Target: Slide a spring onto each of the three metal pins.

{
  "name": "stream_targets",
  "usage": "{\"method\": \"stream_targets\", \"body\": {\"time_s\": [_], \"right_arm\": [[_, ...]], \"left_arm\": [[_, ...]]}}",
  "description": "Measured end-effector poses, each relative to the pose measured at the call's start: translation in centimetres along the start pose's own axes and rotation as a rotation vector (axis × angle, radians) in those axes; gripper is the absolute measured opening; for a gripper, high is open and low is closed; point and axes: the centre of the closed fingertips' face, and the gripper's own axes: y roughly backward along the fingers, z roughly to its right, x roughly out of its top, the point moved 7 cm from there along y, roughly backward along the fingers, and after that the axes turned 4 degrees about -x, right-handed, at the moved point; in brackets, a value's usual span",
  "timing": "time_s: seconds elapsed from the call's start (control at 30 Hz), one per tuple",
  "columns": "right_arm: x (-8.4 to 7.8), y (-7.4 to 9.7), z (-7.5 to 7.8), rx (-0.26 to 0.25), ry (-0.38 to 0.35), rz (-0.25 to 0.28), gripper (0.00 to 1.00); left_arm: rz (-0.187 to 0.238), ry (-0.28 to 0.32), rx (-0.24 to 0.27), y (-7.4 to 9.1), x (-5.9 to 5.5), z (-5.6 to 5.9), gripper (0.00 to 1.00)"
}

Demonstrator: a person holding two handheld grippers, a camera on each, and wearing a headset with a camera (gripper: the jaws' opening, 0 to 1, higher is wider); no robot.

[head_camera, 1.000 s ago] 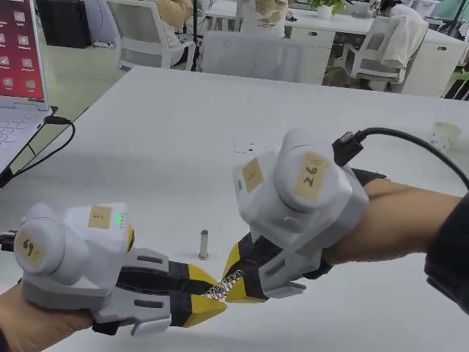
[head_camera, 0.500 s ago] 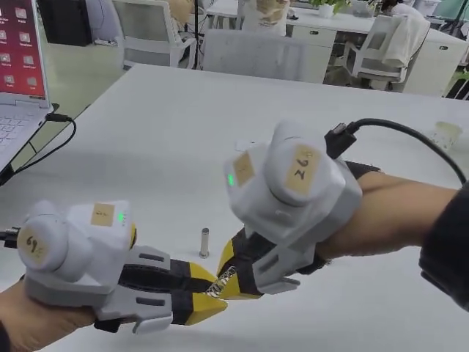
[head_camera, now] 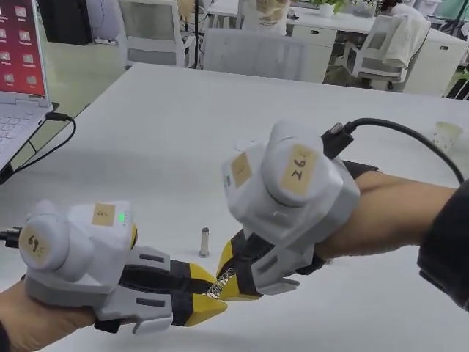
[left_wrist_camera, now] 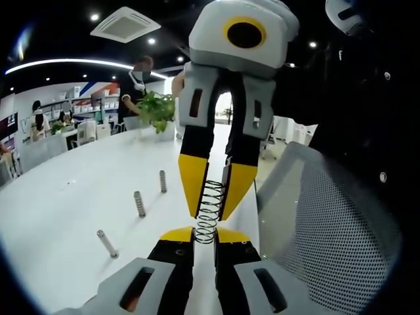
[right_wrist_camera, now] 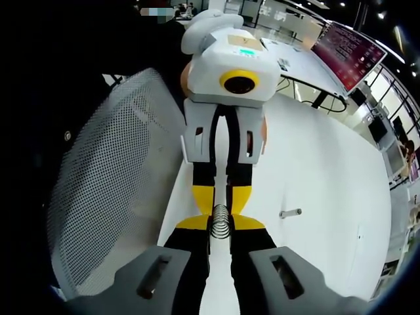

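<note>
Clenches spring (left_wrist_camera: 210, 207) at both ends between left gripper (left_wrist_camera: 205, 235) and right gripper (right_wrist_camera: 221, 228), jaws tip to tip above tabletop's (head_camera: 183, 132) near edge, long axis near level, nearest pin (head_camera: 204, 243) upright just beyond.

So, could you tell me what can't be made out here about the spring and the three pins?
Left gripper view: the three pins are too small to tell whether any is already loaded.
Head view: two pins hidden behind the right hand-held gripper; one pin shows.
Right gripper view: spring seen nearly end-on, its length hidden.
</note>
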Motion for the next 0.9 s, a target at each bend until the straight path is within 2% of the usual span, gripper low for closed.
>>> {"method": "stream_targets", "body": {"time_s": [0.9], "right_arm": [[-0.36,-0.01,-0.27,0.007,-0.006,-0.008,0.08]], "left_arm": [[0.021,0.029,0.013,0.17,0.13,-0.13,0.14]]}}
